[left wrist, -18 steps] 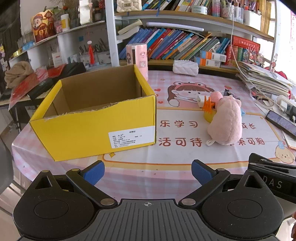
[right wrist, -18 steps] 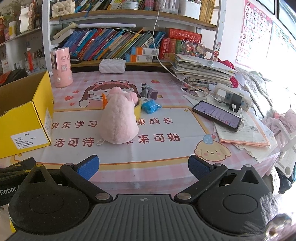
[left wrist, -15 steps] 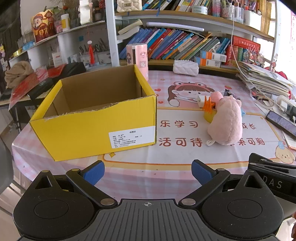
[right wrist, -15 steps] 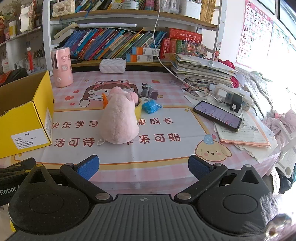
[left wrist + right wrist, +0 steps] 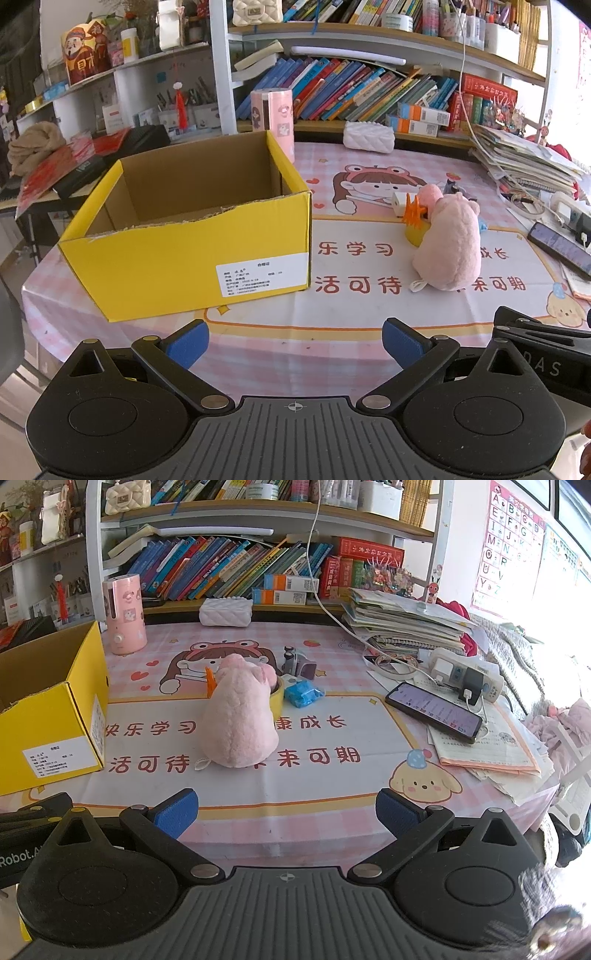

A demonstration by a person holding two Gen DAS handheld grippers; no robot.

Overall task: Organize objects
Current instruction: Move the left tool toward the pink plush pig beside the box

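Observation:
An open yellow cardboard box [image 5: 192, 254] stands on the left of the table; it shows at the left edge of the right wrist view [image 5: 48, 716] and looks empty. A pink plush toy [image 5: 448, 251] [image 5: 240, 723] sits mid-table, leaning against a yellow tape roll [image 5: 277, 698] with an orange toy [image 5: 413, 214] beside it. A blue packet [image 5: 303, 694] and a small grey toy [image 5: 297, 662] lie behind it. My left gripper [image 5: 295, 343] is open and empty at the table's near edge. My right gripper [image 5: 286, 810] is open and empty, to the right of the left one.
A pink cylinder [image 5: 123, 614] and a white pouch [image 5: 225, 613] stand at the back. A phone [image 5: 434, 712], a power strip [image 5: 465, 677], papers [image 5: 487, 749] and stacked books [image 5: 402, 624] fill the right side. Bookshelves rise behind the table.

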